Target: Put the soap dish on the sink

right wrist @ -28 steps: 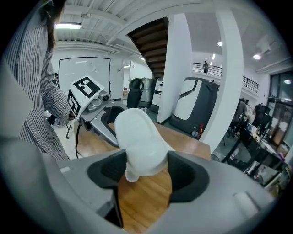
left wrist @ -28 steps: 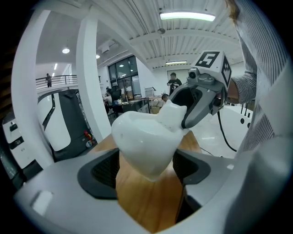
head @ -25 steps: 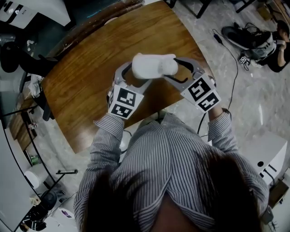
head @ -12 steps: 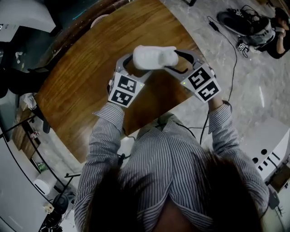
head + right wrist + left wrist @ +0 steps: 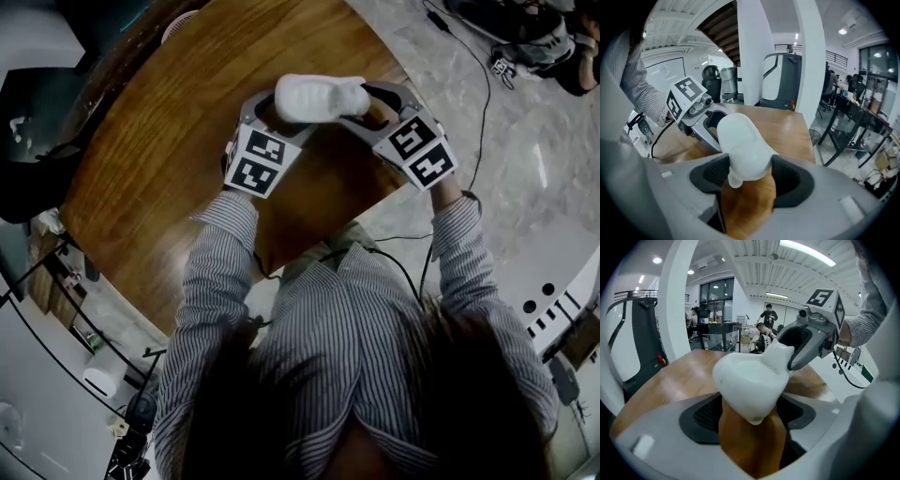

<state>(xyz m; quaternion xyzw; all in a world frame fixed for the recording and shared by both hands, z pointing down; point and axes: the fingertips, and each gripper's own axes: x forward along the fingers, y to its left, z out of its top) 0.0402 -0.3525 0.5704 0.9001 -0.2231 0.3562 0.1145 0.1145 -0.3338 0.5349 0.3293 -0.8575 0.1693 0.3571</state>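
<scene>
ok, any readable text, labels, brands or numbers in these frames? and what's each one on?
No readable words, brands or numbers in any view.
On the marker cube of the left gripper: square black-and-white code patterns, no letters.
On the marker cube of the right gripper: the same kind of patterns only.
On the soap dish: plain white, no print.
Background room: any print is too small or blurred to read.

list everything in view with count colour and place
soap dish: 1, white, gripped at both ends above the table
table: 1, brown wood, beneath the dish
floor: 1, pale marble, right of the table
pillars: 2, white, beyond the table
left tongs: 1, grey, shut on the dish's left end
right tongs: 1, grey, shut on its right end
marker cubes: 2, black-and-white, one per tongs
shirt: 1, striped grey, lower head view
</scene>
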